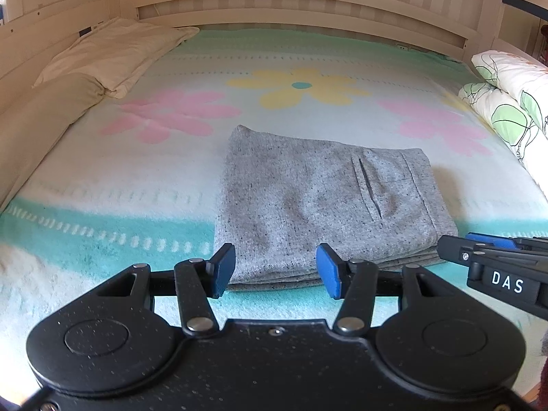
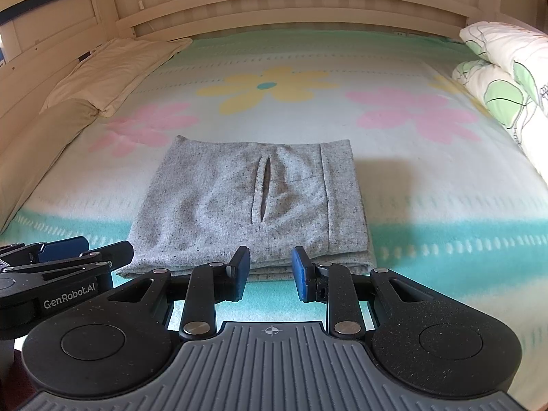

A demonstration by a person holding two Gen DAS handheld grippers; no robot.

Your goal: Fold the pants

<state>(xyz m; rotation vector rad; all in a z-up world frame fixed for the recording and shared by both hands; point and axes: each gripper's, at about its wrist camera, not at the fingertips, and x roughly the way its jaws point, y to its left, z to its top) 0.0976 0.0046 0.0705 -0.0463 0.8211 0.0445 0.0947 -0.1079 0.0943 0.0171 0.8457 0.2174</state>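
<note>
Grey speckled pants [image 1: 318, 202] lie folded into a compact rectangle on the bed, a slit pocket facing up; the right wrist view shows them as pants [image 2: 246, 205] too. My left gripper [image 1: 275, 270] hovers just before the stack's near edge, open, with nothing between its blue pads. My right gripper [image 2: 270, 270] stands open as well, narrower, at the near edge of the stack and holding nothing. Each gripper shows at the side of the other's view: the right gripper [image 1: 479, 246] and the left gripper [image 2: 85, 250].
The pants rest on a mint and white blanket [image 1: 171, 178] with pink and yellow flowers. Cream pillows [image 1: 113, 51] lie at the left, a leaf-print duvet [image 1: 513, 96] at the right. A slatted wooden headboard [image 1: 301, 0] closes the far end.
</note>
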